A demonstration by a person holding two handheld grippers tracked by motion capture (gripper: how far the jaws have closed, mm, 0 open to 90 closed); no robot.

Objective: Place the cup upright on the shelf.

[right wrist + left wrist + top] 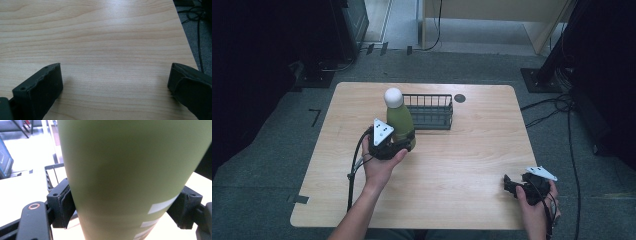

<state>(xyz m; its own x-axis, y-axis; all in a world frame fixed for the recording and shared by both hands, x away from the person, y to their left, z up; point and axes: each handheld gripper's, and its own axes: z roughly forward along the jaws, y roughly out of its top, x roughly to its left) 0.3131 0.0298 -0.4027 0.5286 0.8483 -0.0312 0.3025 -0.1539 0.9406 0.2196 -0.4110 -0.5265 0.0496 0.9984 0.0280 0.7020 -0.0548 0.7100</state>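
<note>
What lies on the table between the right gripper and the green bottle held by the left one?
Nothing: in the high view, bare wooden table runs from the right gripper to the green bottle.

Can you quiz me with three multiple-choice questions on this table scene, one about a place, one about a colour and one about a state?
1. Where is the wire basket?
A. at the table's near edge
B. just behind the bottle, toward the table's far edge
C. under the right gripper

2. What colour is the bottle's cap?
A. white
B. red
C. black

3. How does the left gripper stand?
A. open over bare wood
B. shut on nothing
C. shut on the bottle

Answers: 1 B, the high view shows it behind the bottle; 2 A, a pale rounded top; 3 C, the left gripper view shows both pads pressed on the green body.
</note>
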